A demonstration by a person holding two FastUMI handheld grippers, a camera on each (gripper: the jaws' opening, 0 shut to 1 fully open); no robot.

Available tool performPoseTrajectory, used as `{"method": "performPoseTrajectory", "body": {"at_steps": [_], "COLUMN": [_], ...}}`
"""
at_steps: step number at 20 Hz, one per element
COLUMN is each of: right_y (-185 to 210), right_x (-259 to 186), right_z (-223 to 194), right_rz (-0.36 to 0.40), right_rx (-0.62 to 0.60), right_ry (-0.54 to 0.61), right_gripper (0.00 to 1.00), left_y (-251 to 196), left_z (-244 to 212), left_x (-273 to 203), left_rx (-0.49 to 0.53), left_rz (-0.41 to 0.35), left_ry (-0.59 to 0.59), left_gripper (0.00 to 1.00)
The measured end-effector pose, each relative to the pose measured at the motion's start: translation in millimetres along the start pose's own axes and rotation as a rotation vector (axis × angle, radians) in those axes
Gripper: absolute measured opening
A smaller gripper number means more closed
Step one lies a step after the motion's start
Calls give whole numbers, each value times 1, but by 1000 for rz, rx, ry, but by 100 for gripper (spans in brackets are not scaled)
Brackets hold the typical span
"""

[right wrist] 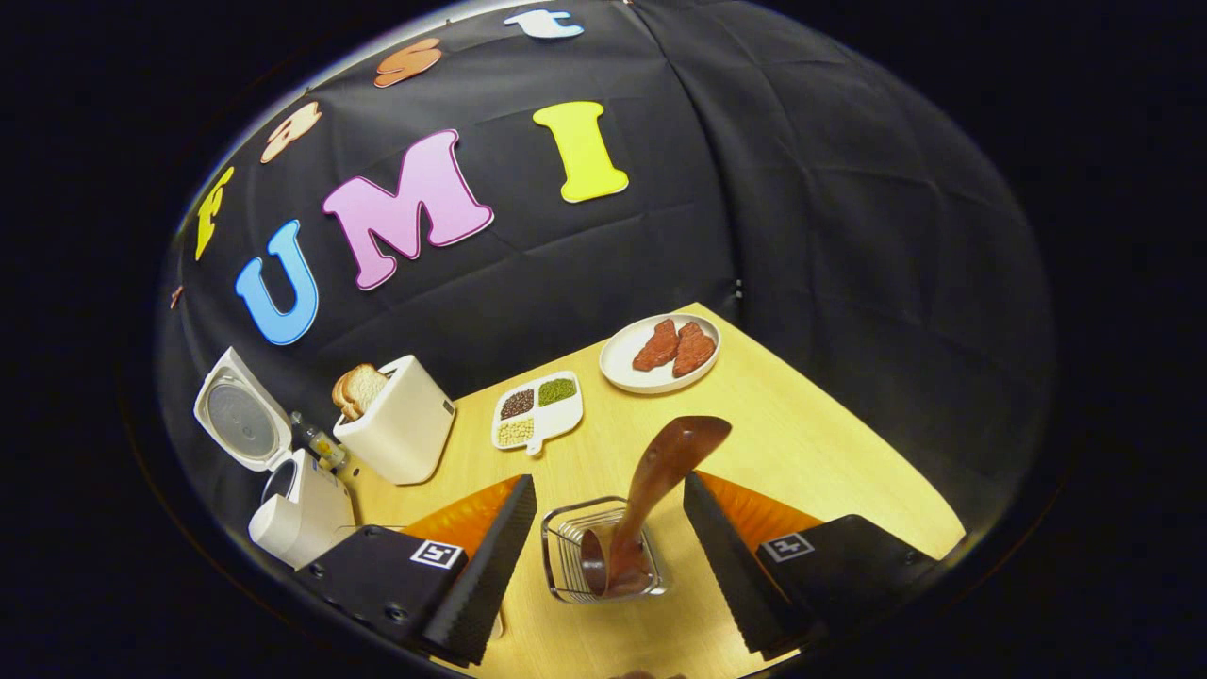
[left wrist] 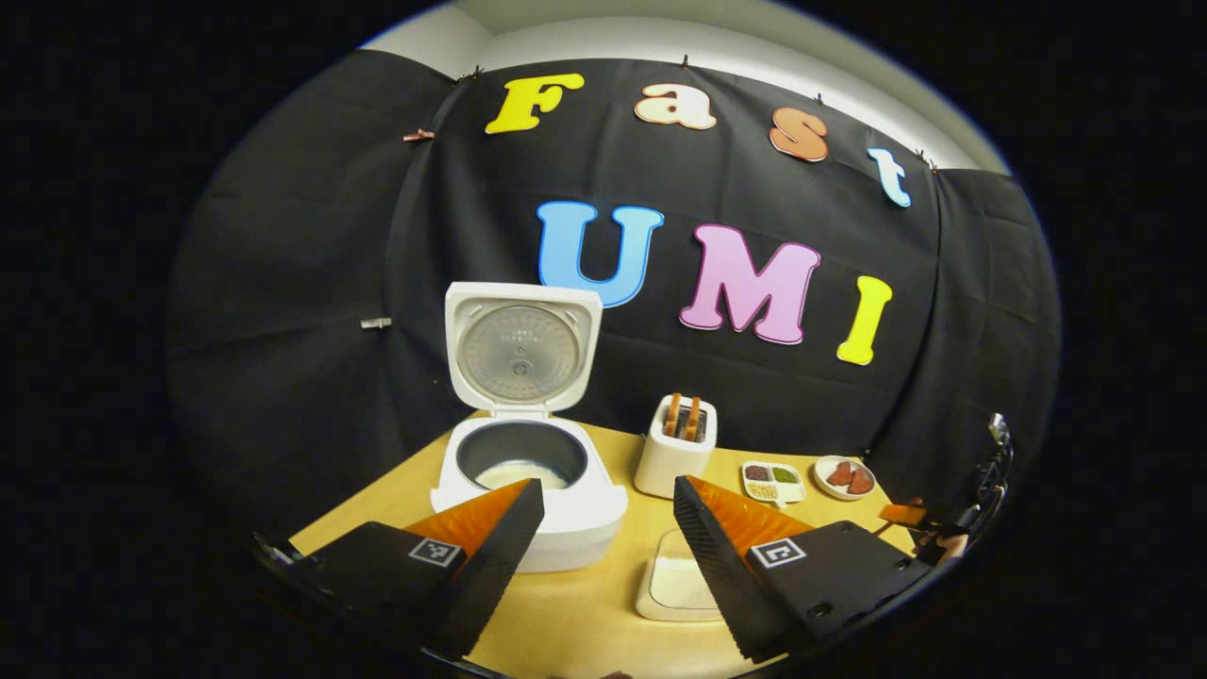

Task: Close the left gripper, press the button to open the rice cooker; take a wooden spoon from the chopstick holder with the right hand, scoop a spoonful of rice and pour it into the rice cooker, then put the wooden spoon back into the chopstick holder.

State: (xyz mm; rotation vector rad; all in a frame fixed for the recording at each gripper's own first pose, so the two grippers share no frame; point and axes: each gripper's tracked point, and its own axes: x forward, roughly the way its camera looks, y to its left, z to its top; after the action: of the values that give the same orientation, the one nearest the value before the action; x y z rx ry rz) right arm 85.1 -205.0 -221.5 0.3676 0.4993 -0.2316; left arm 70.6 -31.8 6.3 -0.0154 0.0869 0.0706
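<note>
The white rice cooker point(left wrist: 566, 528) stands with its lid point(left wrist: 523, 349) raised, and pale rice lies in the dark inner pot point(left wrist: 521, 464). My left gripper point(left wrist: 609, 485) hangs open just before it, holding nothing. A white square dish of rice point(left wrist: 671, 583) lies partly under its right finger. In the right gripper view the wire chopstick holder point(right wrist: 566, 556) holds a brown wooden spoon point(right wrist: 665, 467), bowl end up and leaning right. My right gripper point(right wrist: 608, 488) is open above the holder, a finger on either side of the spoon, neither pressing on it.
A white toaster point(right wrist: 396, 429) with bread slices stands right of the cooker point(right wrist: 297, 514). Beyond it lie a divided dish of grains point(right wrist: 537, 410) and a plate point(right wrist: 622, 363) with red meat pieces. The wooden table's right edge point(right wrist: 849, 424) runs along the black cloth wall.
</note>
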Motion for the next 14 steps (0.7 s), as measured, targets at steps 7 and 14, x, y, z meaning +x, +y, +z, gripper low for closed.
{"method": "performPoseTrajectory", "body": {"at_steps": [7,14], "right_y": [-13,-1], "right_x": [-72,-115], "right_z": [21,31], "right_rz": [-61,-78], "right_rx": [-114,-145], "right_ry": [-134,-206], "right_gripper": [98,98], "left_y": [38,51], "left_z": [104,193], "left_x": [51,108], "left_rx": [27,102], "left_rz": [55,82], "left_ry": [-158,-241], "left_gripper": [95,95]}}
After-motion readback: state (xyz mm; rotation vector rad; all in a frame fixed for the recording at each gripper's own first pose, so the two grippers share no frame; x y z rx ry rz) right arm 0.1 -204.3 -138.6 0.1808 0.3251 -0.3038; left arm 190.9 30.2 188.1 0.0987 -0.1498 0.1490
